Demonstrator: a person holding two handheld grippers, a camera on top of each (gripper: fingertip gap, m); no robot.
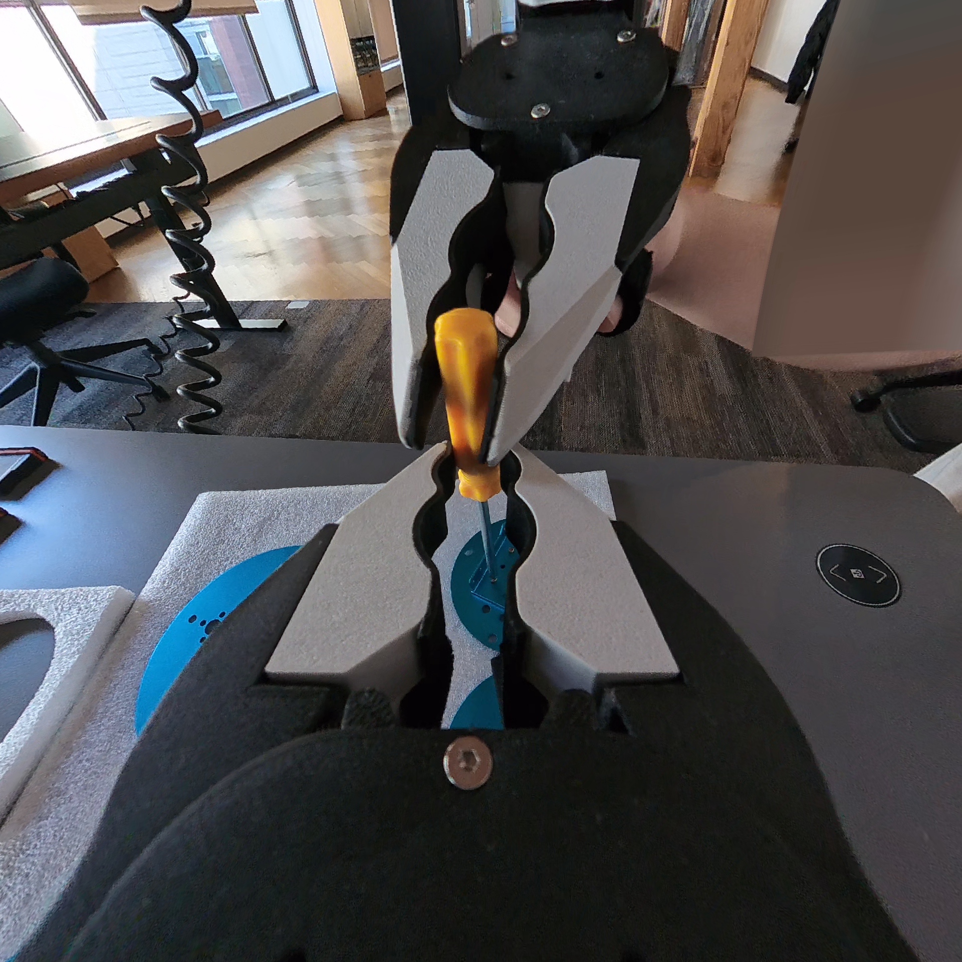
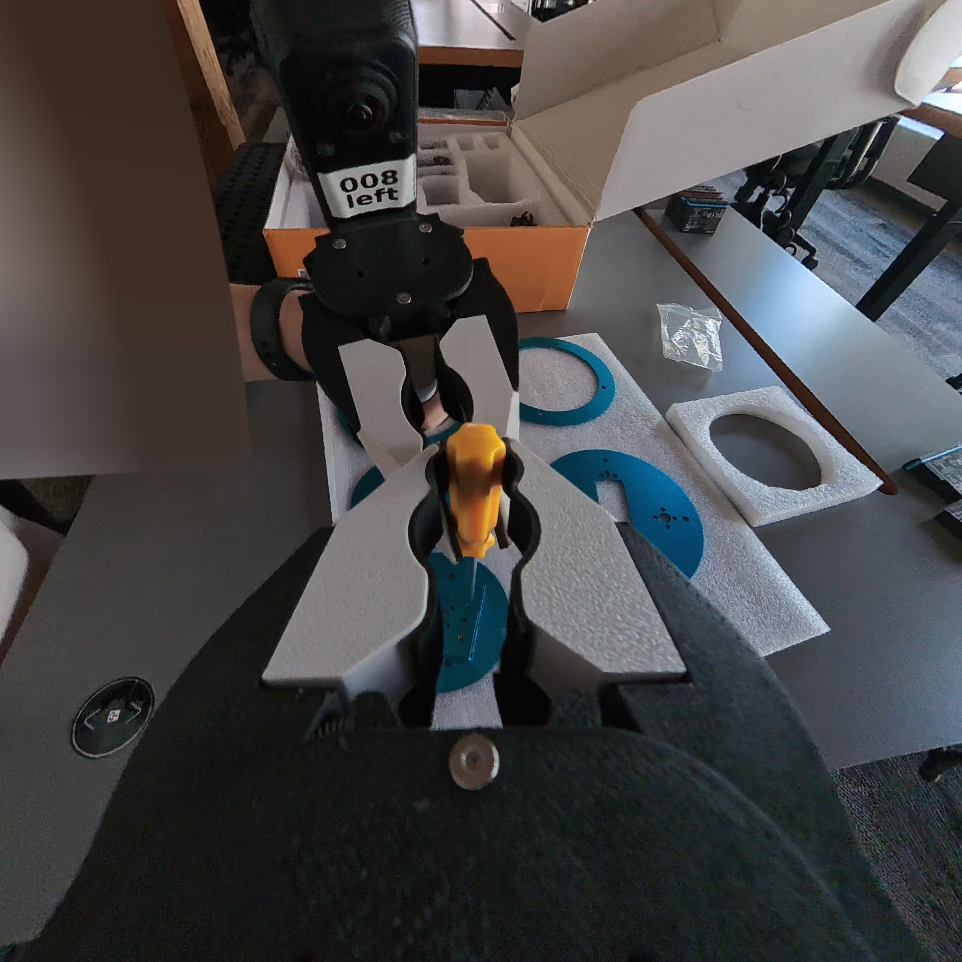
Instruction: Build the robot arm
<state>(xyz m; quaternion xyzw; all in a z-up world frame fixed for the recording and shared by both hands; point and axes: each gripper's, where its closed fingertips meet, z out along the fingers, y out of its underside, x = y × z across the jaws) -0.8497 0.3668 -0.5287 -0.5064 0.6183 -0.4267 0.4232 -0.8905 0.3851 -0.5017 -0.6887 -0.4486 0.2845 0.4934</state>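
Observation:
My right gripper (image 2: 472, 455) is shut on the orange handle of a small screwdriver (image 2: 473, 500) and holds it nearly upright. Its thin shaft points down onto a small blue bracket (image 2: 476, 624) standing on a blue disc (image 2: 453, 656). In the left wrist view the screwdriver (image 1: 466, 375) hangs from the right gripper (image 1: 450, 453), with its tip at a hole in the bracket (image 1: 486, 588). My left gripper (image 1: 479, 458) is partly open and empty, facing the right one. Its fingertips flank the screwdriver's collar without touching it. It also shows in the right wrist view (image 2: 466, 445).
The disc lies on a white foam sheet (image 2: 729, 598) on a grey table (image 1: 729, 520), with another blue disc (image 2: 650, 500) and a blue ring (image 2: 567, 380). A foam block with an oval cutout (image 2: 770, 500), a plastic bag (image 2: 690, 336) and an open orange box (image 2: 427, 260) stand nearby. The gap from one gripper's tips to the other's is roughly 4 cm. About 7 cm separates my left fingertips from the small blue bracket (image 2: 476, 624).

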